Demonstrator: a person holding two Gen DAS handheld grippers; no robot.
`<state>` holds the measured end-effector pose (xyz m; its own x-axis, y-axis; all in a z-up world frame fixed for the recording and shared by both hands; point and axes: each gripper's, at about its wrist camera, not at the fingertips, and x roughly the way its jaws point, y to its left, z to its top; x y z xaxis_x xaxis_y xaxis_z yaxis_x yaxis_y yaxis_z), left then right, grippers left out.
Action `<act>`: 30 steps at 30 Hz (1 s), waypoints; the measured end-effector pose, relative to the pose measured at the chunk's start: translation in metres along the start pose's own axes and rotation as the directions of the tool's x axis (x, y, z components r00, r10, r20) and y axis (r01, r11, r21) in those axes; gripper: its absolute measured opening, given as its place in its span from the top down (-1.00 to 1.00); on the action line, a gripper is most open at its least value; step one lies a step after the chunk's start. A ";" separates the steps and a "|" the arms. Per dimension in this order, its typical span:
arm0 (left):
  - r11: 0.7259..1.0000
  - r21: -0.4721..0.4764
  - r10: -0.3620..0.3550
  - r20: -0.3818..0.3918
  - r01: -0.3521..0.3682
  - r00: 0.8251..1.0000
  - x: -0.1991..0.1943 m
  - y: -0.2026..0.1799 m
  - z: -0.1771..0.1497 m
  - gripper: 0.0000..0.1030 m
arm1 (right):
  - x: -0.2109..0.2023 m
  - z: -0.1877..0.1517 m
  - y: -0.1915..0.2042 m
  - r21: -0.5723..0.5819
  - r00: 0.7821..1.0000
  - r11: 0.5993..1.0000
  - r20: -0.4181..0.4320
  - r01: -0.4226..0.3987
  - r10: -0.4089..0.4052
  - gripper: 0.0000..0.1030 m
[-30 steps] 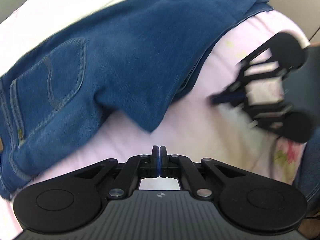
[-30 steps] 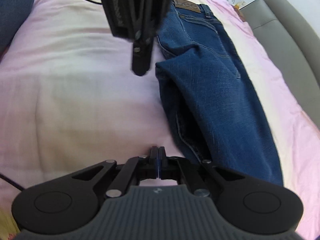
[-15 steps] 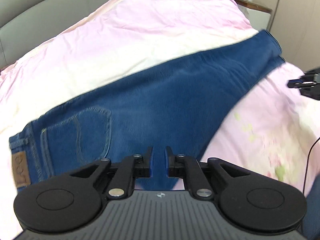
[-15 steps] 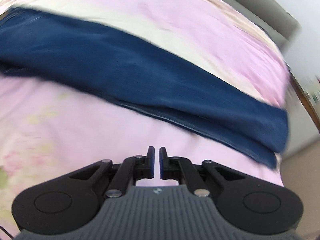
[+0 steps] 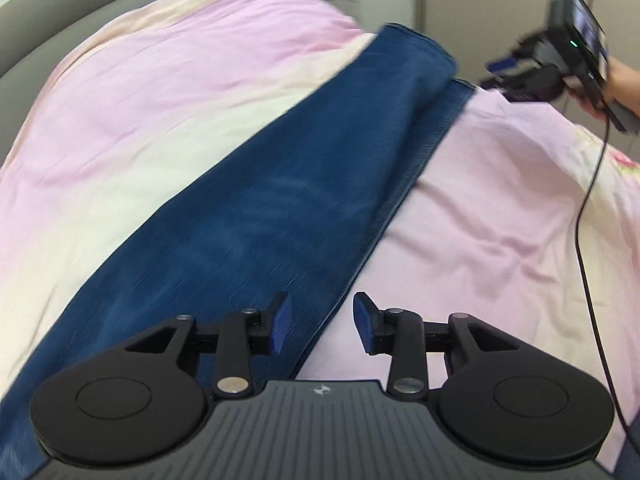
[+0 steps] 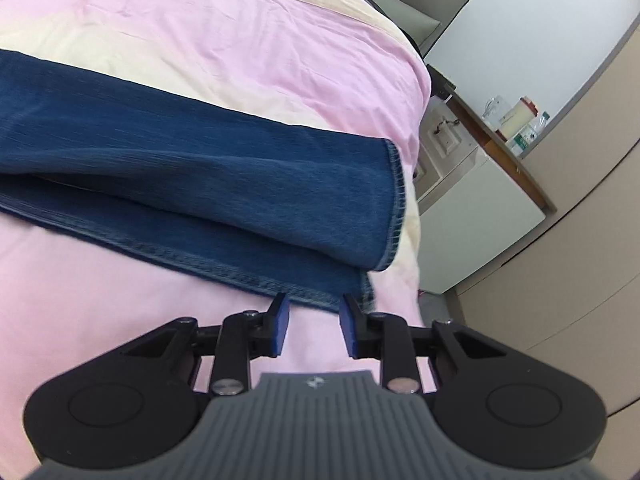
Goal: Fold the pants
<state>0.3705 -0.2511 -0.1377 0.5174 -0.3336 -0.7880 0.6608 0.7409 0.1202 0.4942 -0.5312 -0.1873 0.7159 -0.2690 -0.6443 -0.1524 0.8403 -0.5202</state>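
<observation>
So this is a bedroom, a bed (image 6: pixel 248 28) with a pink and cream sheet, a grey padded headboard (image 6: pixel 420 4) at the far end and a white bedside cabinet (image 6: pixel 480 196) with a few bottles and jars on its wooden top, beige wardrobe fronts next to that. The pants (image 6: pixel 192 168), dark blue jeans, lie stretched across the bed already doubled lengthwise, one leg on top of the other, with the hems right at the edge of the mattress nearest the cabinet; the lower leg's seam edge sticks out a bit from under the top one. The left hand-held gripper (image 5: pixel 322 324) hangs over the long edge of the jeans somewhere along the legs, its jaws opening, blue pads apart, nothing pinched between them, just denim under one side and sheet under the other. The right hand-held gripper (image 6: pixel 312 324) sits just short of the hem corner of the lower leg, jaws also opening and not clamping any cloth, the pads on either side of bare sheet. From the left wrist view you can see the right hand-held gripper out past the hems, a hand (image 5: pixel 622 88) wrapped around it, and a black cable (image 5: pixel 588 216) trailing down over the sheet.
</observation>
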 end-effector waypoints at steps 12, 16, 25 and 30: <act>0.997 -0.042 0.062 0.091 -0.058 0.994 0.091 -0.032 0.064 0.96 | 0.066 -0.012 -0.008 -0.261 0.994 0.961 0.079 0.089 -0.070 0.52; 0.957 -0.289 0.029 0.132 0.011 0.991 0.091 0.015 0.072 0.98 | 0.075 -0.020 -0.010 -0.254 0.989 0.959 0.105 0.125 -0.101 0.52; 0.906 -0.418 -0.025 0.114 0.071 0.993 0.104 0.050 0.078 0.98 | 0.080 -0.032 0.035 -0.473 0.960 0.846 0.240 0.247 -0.146 0.52; 0.910 -0.391 -0.099 0.116 0.137 0.988 0.099 0.047 0.079 0.99 | 0.081 -0.038 0.047 -0.554 0.953 0.781 0.241 0.289 -0.182 1.00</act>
<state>0.4959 -0.2951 -0.1618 0.5086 -0.4707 -0.7210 0.4599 0.8564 -0.2346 0.5189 -0.5317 -0.2849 0.8744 -0.2957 -0.3847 -0.2896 0.3181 -0.9027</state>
